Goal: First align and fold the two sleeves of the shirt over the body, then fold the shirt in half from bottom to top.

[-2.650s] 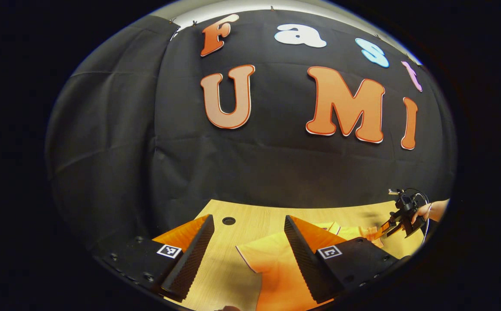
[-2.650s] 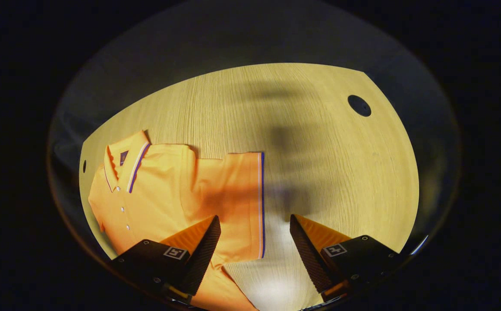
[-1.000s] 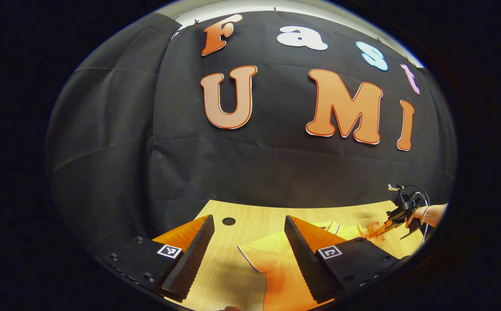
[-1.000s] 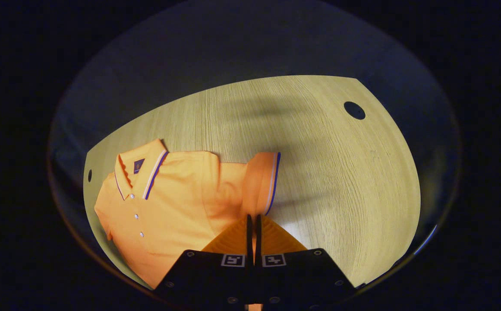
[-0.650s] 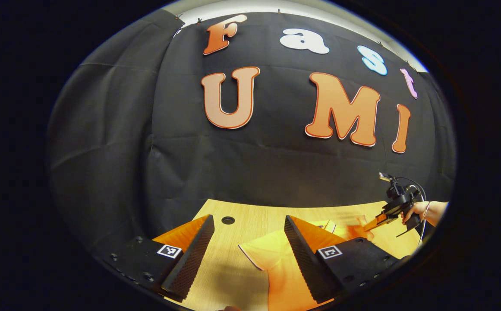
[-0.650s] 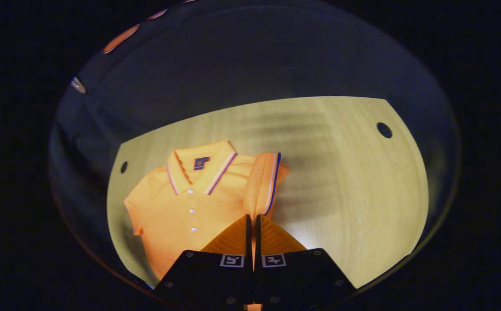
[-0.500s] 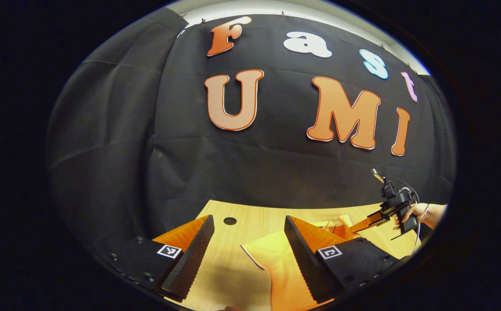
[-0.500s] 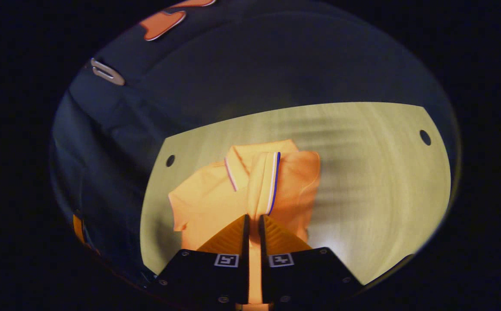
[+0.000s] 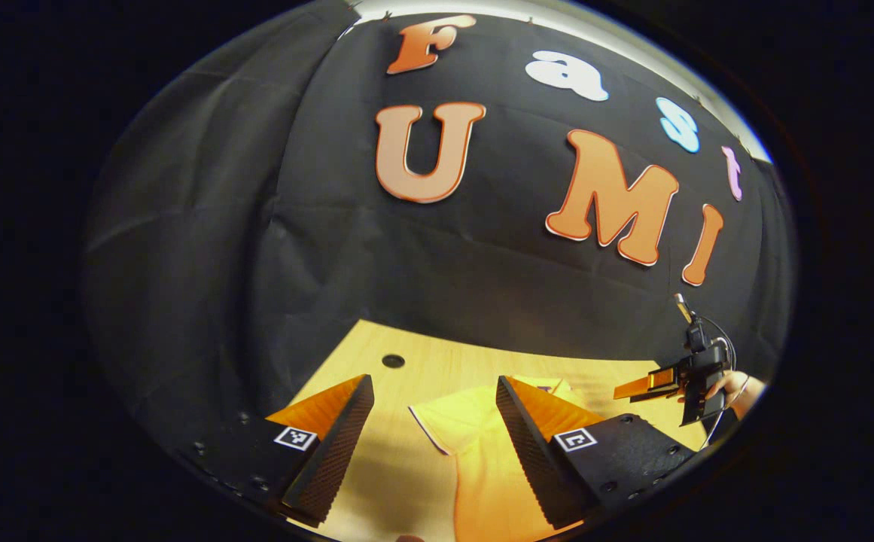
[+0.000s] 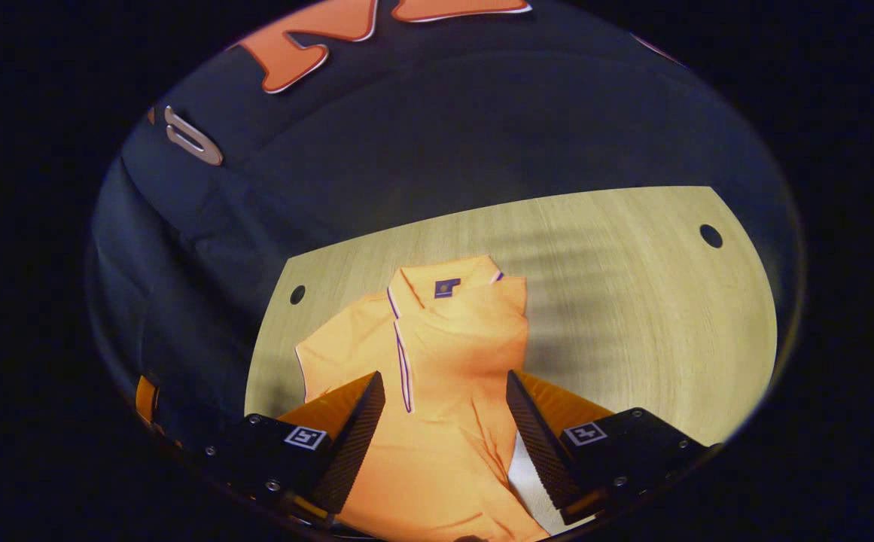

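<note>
**One sleeve folded over the body, both grippers spread**

Right gripper view: the orange polo shirt lies flat on the wooden table, collar toward the booth's black cloth wall. One sleeve is folded inward and rests on the chest, its striped cuff edge running down the middle of the body beside the collar. The other sleeve lies spread out flat on the table, on the side nearer the round hole in the tabletop. A second hole sits well apart, near the far corner.

No containers on the table.

The right gripper hovers over the lower body of the shirt, fingers spread wide, nothing between them; cloth shows in the gap.

Left gripper view: the left gripper is held low over the table edge, tilted so the wall takes most of the view. Its fingers are spread apart and grip nothing. Between and behind them lies the unfolded sleeve with its pale cuff edge. Farther off at the right, the right gripper is held by a hand above the table, pointing roughly level across the shirt.
</note>
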Motion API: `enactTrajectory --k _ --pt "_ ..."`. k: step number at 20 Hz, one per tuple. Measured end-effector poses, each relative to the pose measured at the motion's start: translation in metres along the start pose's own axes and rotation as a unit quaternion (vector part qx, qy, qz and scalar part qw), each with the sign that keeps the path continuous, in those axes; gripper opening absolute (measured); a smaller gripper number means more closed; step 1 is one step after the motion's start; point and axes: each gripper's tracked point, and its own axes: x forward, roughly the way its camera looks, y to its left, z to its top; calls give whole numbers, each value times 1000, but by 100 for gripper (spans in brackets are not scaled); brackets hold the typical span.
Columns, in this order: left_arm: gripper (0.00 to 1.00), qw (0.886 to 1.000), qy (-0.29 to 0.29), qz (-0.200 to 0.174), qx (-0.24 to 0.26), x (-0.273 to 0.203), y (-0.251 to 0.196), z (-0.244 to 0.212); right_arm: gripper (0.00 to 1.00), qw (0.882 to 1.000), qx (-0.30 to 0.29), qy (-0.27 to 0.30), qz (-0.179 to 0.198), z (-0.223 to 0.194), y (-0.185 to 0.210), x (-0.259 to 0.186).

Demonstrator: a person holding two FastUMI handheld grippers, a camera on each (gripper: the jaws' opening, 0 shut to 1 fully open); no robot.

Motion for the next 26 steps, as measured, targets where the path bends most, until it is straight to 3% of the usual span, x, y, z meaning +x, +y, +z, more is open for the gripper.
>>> enactTrajectory --k 3,8,16,20,22,26 --pt "98 998 49 -15 -26 21 -11 -14 98 999 24 -33 -7 1 -28 -34" --pt "99 987 157 3 -33 71 -17 -45 98 998 35 -51 -1 -6 -60 -77" --pt "98 969 230 17 -88 124 -28 -65 98 998 39 -46 11 -23 -96 -103" --pt "98 945 295 52 -132 161 -13 -94 98 997 53 -43 27 -28 -107 -108" --pt "98 931 333 96 -113 179 10 -124 98 997 57 -31 32 -34 -114 -106" --pt "99 904 386 146 -113 207 34 -171 98 997 67 -6 41 -46 -127 -98"
